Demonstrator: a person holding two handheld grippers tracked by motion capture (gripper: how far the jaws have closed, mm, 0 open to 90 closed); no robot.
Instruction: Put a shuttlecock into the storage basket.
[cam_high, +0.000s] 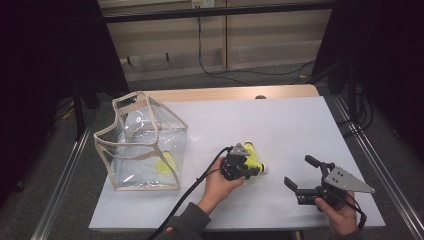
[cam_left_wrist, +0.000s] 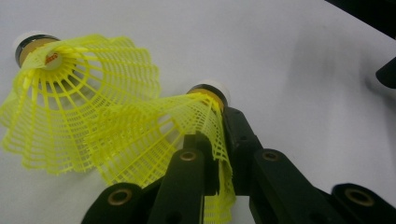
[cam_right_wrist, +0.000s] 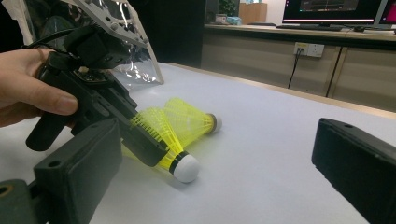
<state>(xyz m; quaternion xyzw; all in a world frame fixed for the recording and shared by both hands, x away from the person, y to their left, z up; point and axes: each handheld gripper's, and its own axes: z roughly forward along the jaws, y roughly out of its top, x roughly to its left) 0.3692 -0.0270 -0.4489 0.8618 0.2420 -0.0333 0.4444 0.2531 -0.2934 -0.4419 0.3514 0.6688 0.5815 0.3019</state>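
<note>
Near the table's (cam_high: 300, 125) middle, the left gripper (cam_left_wrist: 212, 140) pinches one yellow shuttlecock's (cam_left_wrist: 154, 135) mesh skirt, probably to lift it toward the clear bag (cam_high: 142, 142) (another shuttlecock (cam_left_wrist: 70, 107) lies beside), while the right gripper (cam_high: 305, 172) waits, jaws apart.

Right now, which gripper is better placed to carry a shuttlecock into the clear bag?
Left. The left gripper is shut on a shuttlecock, nearer the clear bag; the right gripper hangs open, empty.
</note>
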